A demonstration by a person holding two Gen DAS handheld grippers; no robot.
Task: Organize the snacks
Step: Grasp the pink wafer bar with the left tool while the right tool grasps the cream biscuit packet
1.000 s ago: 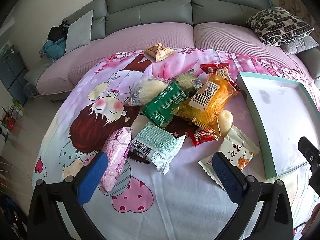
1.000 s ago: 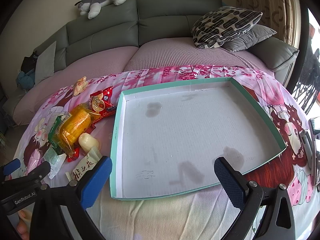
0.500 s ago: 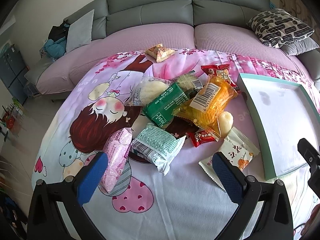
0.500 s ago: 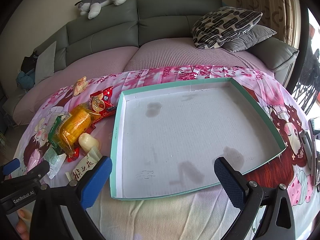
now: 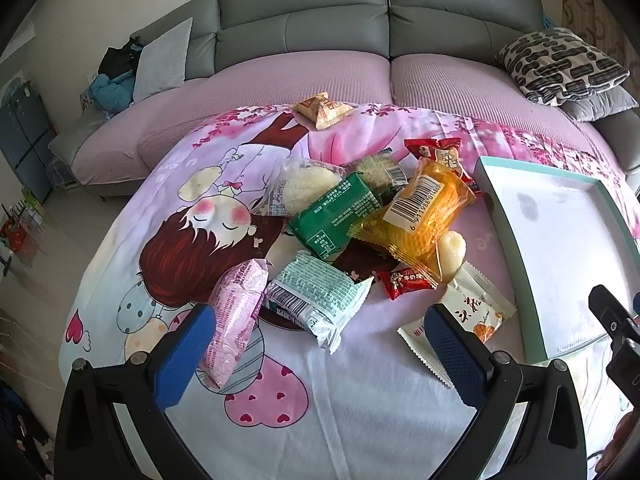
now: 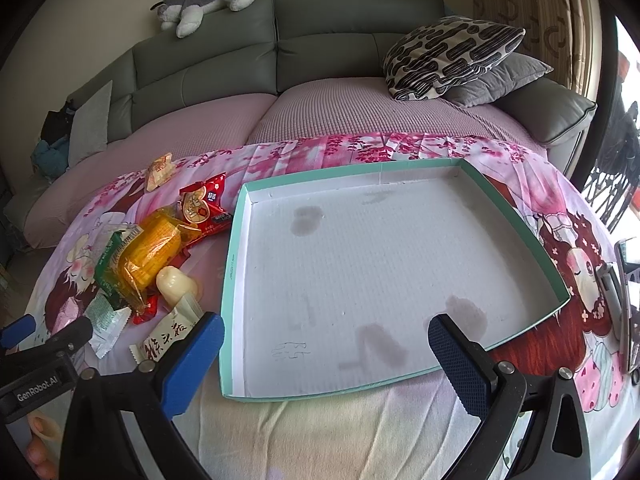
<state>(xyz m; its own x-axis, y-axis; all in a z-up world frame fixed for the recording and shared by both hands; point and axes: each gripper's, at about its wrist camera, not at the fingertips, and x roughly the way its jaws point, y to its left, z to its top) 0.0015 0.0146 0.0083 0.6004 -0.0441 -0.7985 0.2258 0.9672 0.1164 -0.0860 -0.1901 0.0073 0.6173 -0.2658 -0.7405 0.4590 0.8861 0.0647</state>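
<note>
Several snack packets lie heaped on a cartoon-print cloth. A pale green-and-white packet (image 5: 316,296) sits just ahead of my open left gripper (image 5: 320,344), which holds nothing. A pink packet (image 5: 236,312) lies by its left finger, and a white packet with an orange picture (image 5: 476,312) by its right finger. Behind them are a green packet (image 5: 336,212), a yellow packet (image 5: 420,212) and a small red packet (image 5: 406,282). The shallow teal-rimmed box (image 6: 236,248), white inside, has nothing in it. My right gripper (image 6: 324,356) hangs open over its near edge.
A lone tan packet (image 5: 322,110) lies at the far edge of the cloth. A grey sofa (image 6: 320,48) with a patterned pillow (image 6: 448,52) and a plush toy (image 6: 204,4) stands behind. A phone-like device (image 6: 626,300) lies at the right. A person's fingers (image 6: 38,440) show bottom left.
The left wrist view has shifted slightly, so the snacks sit a little lower and further left. Both grippers stay open. The right wrist view is unchanged.
</note>
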